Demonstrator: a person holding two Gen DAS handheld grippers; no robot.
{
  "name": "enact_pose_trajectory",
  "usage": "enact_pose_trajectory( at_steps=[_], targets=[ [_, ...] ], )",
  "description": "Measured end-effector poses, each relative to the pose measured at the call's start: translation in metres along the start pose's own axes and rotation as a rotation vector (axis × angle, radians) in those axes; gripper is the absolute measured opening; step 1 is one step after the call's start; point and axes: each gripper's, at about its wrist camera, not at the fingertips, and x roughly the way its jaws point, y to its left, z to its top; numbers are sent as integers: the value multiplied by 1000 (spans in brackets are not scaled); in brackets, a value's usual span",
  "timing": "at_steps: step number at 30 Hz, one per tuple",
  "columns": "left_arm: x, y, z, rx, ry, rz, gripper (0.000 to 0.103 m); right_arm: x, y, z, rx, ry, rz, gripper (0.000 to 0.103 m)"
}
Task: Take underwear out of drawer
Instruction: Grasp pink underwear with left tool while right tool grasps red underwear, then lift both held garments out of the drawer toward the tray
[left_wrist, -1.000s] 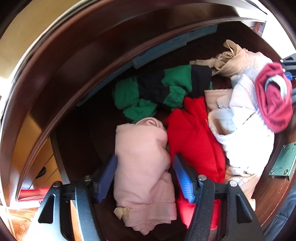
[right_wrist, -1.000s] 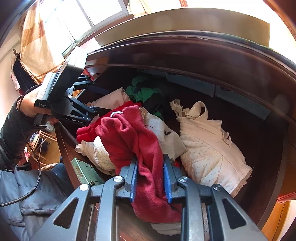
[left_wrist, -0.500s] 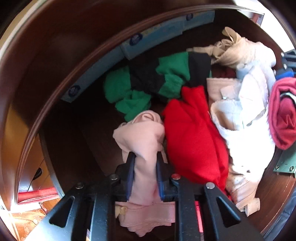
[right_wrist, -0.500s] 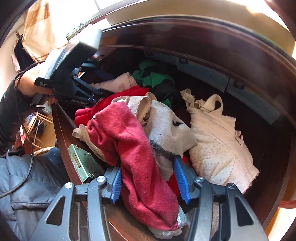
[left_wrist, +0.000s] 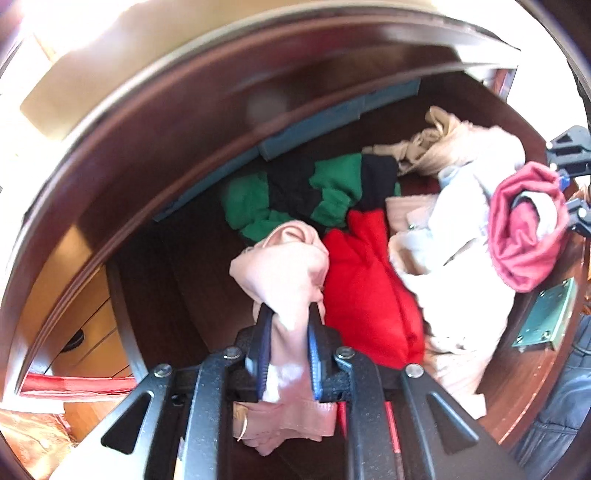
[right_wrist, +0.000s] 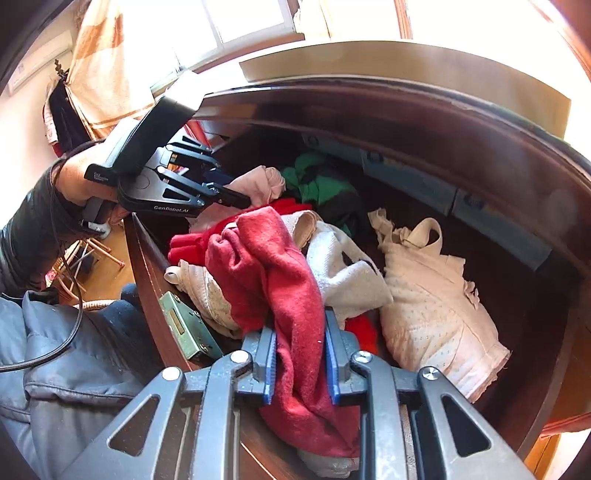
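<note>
A dark wooden drawer (left_wrist: 155, 258) holds a heap of underwear. My left gripper (left_wrist: 288, 314) is shut on a pale pink piece (left_wrist: 284, 258), which is bunched between the pads and raised a little off the drawer floor. In the right wrist view that same left gripper (right_wrist: 236, 199) grips the pink piece (right_wrist: 258, 181) at the drawer's left end. My right gripper (right_wrist: 299, 328) points down over the front rim, its jaws closing, and its pads press on a dark red garment (right_wrist: 266, 258) that hangs down between them. That garment (left_wrist: 524, 236) shows at the right of the left wrist view.
Also in the drawer are a green and black piece (left_wrist: 314, 192), a bright red one (left_wrist: 369, 288), a white one (left_wrist: 454, 266) and a beige bra (right_wrist: 424, 295). A metal lock plate (right_wrist: 184, 325) sits on the front rim. A person's blue jacket (right_wrist: 74, 350) is close in front.
The left jaws closed on the pink piece and pinched it upward. The right jaws opened wide around the dark red garment, then closed back onto it.
</note>
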Motion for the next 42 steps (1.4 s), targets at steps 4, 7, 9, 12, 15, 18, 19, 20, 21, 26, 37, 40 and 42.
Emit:
enact_pose_trajectory(
  at_steps=[4,7,9,12,15,18,19,20,21,26,37,40,42],
  targets=[
    [-12,1,-7,-45,-62,-12,15,-7,0,-3,-2,-50,-2,21],
    [-27,-5,-14,-72,-108,5,15,-6,2,-7,8,-80,11,20],
    [-33,-7,-20,-93,-136,-6,15,-8,2,-10,14,-105,2,19],
    [-44,0,-27,-118,-175,-3,15,-18,0,-13,41,-161,8,19],
    [-57,11,-28,-154,-213,-14,15,-19,1,-13,48,-180,1,19],
    [-75,27,-36,-188,-254,-23,15,-21,2,-14,53,-201,-2,19],
    [-77,29,-37,-199,-267,-29,15,-23,2,-14,53,-212,-3,19],
    [-79,29,-38,-209,-279,-31,15,-24,1,-14,57,-224,-1,19],
    [-82,30,-39,-219,-292,-33,15,-25,0,-14,61,-233,2,19],
    [-91,37,-43,-259,-327,-49,15,-27,-2,-14,75,-271,5,19],
    [-101,47,-55,-341,-397,-58,15,-35,-5,-15,96,-335,1,19],
    [-105,47,-57,-353,-421,-63,15,-38,-5,-15,94,-361,8,18],
    [-109,47,-58,-364,-442,-63,15,-39,-4,-15,93,-371,9,18]
  ],
)
